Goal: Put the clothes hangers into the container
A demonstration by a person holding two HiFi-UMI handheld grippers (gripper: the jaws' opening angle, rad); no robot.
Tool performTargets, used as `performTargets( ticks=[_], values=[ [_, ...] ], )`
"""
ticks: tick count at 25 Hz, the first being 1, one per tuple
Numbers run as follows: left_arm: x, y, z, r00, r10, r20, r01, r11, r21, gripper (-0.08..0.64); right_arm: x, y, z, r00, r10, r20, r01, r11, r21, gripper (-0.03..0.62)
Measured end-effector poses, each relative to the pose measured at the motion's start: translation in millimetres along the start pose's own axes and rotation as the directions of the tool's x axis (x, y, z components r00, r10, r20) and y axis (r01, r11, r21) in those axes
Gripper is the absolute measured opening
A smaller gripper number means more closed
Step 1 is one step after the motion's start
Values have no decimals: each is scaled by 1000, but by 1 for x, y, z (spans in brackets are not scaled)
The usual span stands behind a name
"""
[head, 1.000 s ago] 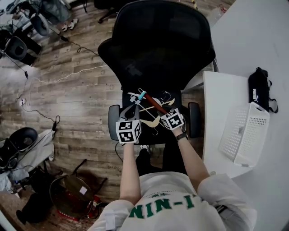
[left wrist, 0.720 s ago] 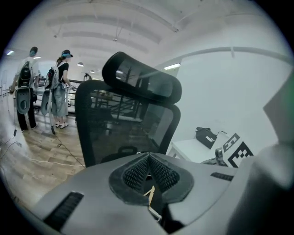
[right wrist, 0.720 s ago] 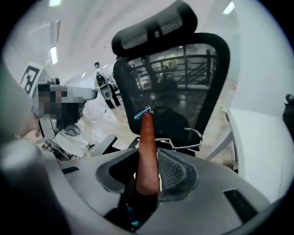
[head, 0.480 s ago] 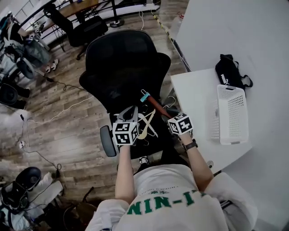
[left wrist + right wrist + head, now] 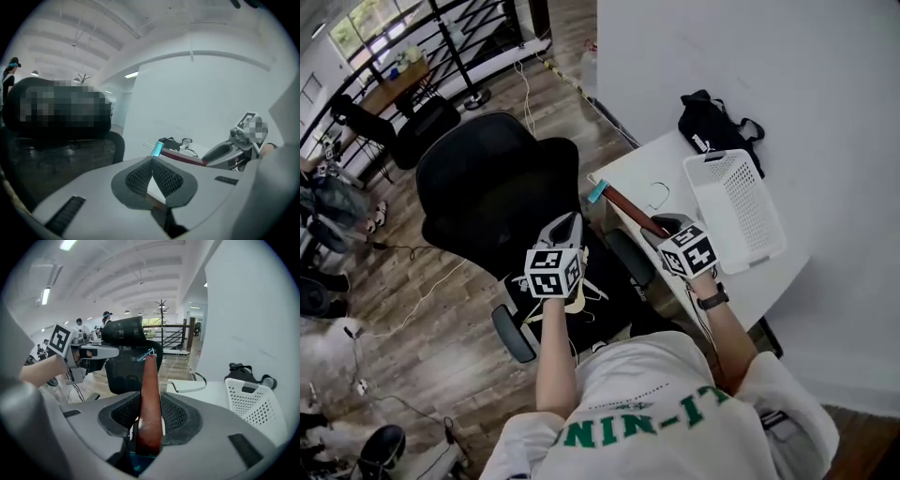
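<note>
Both grippers were lifted off chair [image 5: 487, 187]; brown hanger [image 5: 150, 376] clamped in right gripper [image 5: 150, 399], pale hanger [image 5: 154, 186] pinched in left gripper [image 5: 152, 161], basket [image 5: 703, 161] at 2 o'clock.

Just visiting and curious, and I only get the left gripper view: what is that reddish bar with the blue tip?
Observer: A reddish-brown hanger; the right gripper view shows the right gripper clamped on it.
Operator: Where might it go?
Observer: The head view shows a white basket, seemingly empty, on the white table.
Operator: And my gripper?
Observer: The head view shows a pale hanger hanging from the left gripper, over the black chair.
</note>
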State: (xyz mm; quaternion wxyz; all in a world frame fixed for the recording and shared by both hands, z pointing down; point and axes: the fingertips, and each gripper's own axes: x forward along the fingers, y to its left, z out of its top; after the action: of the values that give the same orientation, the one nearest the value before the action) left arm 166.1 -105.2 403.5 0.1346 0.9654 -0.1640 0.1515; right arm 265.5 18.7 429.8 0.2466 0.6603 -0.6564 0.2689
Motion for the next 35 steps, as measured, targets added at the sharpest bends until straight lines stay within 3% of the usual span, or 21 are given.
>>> performTargets(
  ticks=[5, 10, 15, 20, 25, 30, 35],
  values=[
    [38, -66, 30, 985, -171, 16, 171, 985, 40, 14, -52, -55, 2, 994, -103, 39, 101, 994, 49, 147],
    [81, -128, 50, 957, -291, 5, 289, 952, 102, 14, -94, -110, -15, 980, -198, 35, 194, 976, 97, 147],
    [114, -171, 60, 927, -374, -11, 372, 918, 141, 14, -130, -153, -36, 966, -259, 1, 257, 958, 126, 147],
    [137, -202, 66, 900, -434, -33, 434, 887, 159, 14, -158, -193, -65, 942, -321, -97, 329, 941, 83, 147],
    [160, -226, 60, 872, -485, -62, 488, 856, 169, 14, -152, -228, -105, 923, -306, -232, 322, 946, 33, 147],
    [179, -248, 49, 842, -530, -98, 539, 827, 158, 14, -120, -249, -143, 909, -240, -342, 270, 962, 43, 147],
    [207, -250, 48, 844, -531, -74, 536, 835, 125, 14, -66, -285, -169, 880, -172, -443, 192, 981, -1, 147]
  ],
)
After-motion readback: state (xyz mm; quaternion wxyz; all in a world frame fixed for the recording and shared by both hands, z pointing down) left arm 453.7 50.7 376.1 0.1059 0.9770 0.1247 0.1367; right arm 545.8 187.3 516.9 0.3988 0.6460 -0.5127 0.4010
